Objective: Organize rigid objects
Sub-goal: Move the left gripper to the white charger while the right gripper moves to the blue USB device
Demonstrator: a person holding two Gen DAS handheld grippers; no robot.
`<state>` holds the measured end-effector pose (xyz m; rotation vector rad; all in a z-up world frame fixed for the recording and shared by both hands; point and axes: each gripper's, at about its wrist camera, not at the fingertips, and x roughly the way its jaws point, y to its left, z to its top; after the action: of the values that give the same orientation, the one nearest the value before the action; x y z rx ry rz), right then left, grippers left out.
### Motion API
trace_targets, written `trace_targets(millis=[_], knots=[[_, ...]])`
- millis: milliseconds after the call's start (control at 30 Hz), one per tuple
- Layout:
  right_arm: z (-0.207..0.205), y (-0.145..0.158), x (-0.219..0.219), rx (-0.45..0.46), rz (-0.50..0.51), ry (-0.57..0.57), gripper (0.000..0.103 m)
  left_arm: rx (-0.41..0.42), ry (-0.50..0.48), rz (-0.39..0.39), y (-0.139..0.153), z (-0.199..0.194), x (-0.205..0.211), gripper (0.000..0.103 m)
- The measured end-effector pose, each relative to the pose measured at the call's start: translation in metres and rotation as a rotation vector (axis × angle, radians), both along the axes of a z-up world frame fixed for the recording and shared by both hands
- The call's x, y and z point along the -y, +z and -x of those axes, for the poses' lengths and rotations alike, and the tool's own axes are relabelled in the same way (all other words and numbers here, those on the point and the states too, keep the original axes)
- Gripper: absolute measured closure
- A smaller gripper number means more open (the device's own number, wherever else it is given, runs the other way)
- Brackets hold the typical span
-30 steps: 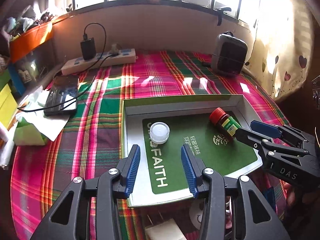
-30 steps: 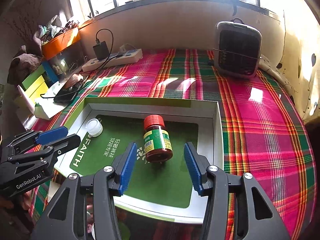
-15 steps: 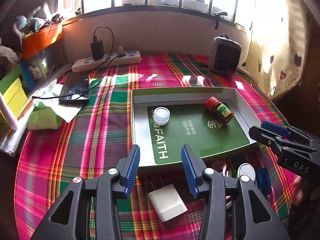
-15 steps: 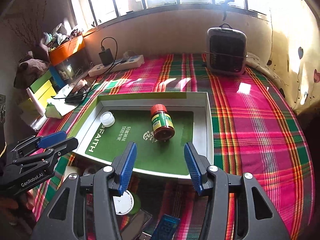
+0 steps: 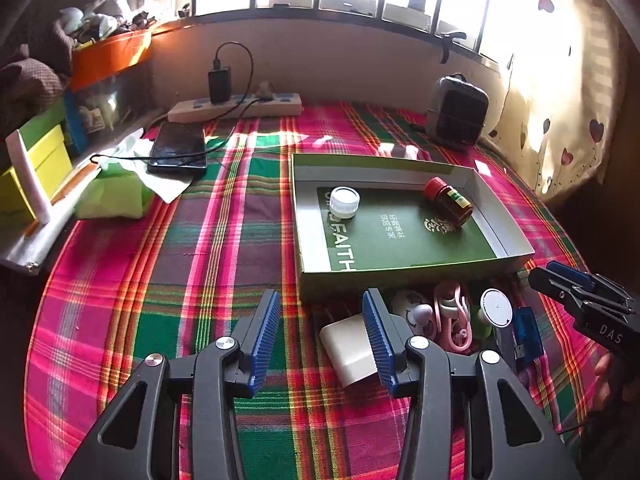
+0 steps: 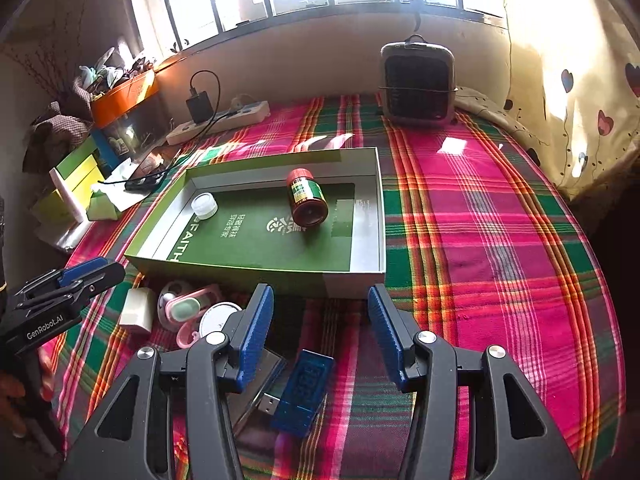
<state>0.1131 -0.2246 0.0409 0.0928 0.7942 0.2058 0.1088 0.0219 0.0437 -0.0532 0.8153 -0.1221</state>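
Blue ribbed pads line both claws, and both stand apart with nothing between them: the left gripper (image 5: 318, 338) hangs over bare plaid cloth, the right gripper (image 6: 320, 334) over the pile of loose things.

Just under and before the right gripper lies a blue translucent USB stick (image 6: 306, 386), its long axis running nearly along the fingers, metal plug toward the camera side. I judge this the nearest thing for the right hand; a small dip forward would bring the pads around its narrow sides. For the left gripper the nearest thing is a white rounded-corner block (image 5: 348, 350), touching the inner side of its right pad in the view and lying slightly to the right.

Beyond the pile stands the shallow green-lined cardboard tray (image 6: 256, 270). Inside it are a red-capped brown bottle with green label (image 6: 306, 198), lying on its side, and a small white plastic cap (image 6: 205, 205).

Compared with a second ago, both grippers have drawn back from above the tray toward the near pile, so these loose objects are now visible.
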Motion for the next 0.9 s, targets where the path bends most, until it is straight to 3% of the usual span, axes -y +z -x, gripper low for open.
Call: trace_targets(millis=[900], knots=[[0.023,-0.030,-0.006,-0.110,0.034,-0.001,0.052,-0.048,-0.002,0.050,-0.021,0.029,-0.008,0.058]])
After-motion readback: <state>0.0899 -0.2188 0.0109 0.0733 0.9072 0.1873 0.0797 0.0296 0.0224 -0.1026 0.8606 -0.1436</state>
